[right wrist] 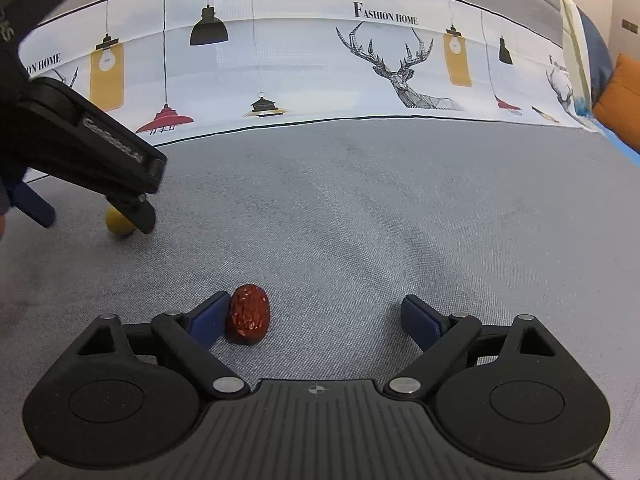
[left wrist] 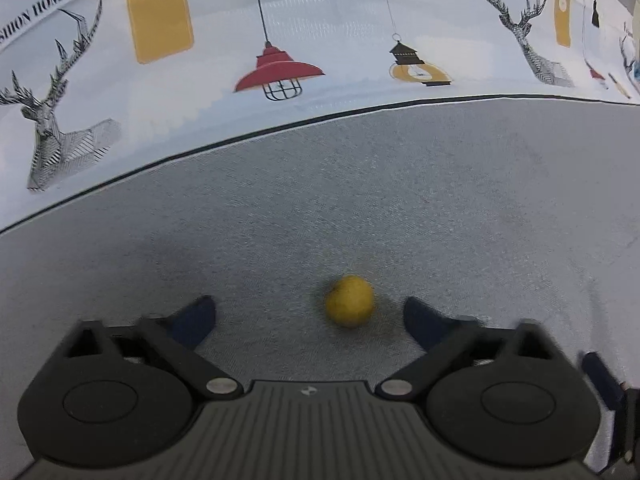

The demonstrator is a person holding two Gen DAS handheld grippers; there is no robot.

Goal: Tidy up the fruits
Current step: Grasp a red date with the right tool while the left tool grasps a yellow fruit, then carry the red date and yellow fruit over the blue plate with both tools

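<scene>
Grey woven cloth (right wrist: pixel 360 208), edged by a printed white band (right wrist: pixel 320 60); left gripper (left wrist: pixel 308 312), jaws apart, around a yellow round fruit (left wrist: pixel 350 301), untouched; right gripper (right wrist: pixel 316 320), jaws apart, left pad (right wrist: pixel 208 320) touching a wrinkled red date (right wrist: pixel 248 314)

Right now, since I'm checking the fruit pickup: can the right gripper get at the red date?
Probably yes. The date lies on the grey cloth between the right gripper's open jaws, close against one pad, with nothing in the way.
</scene>
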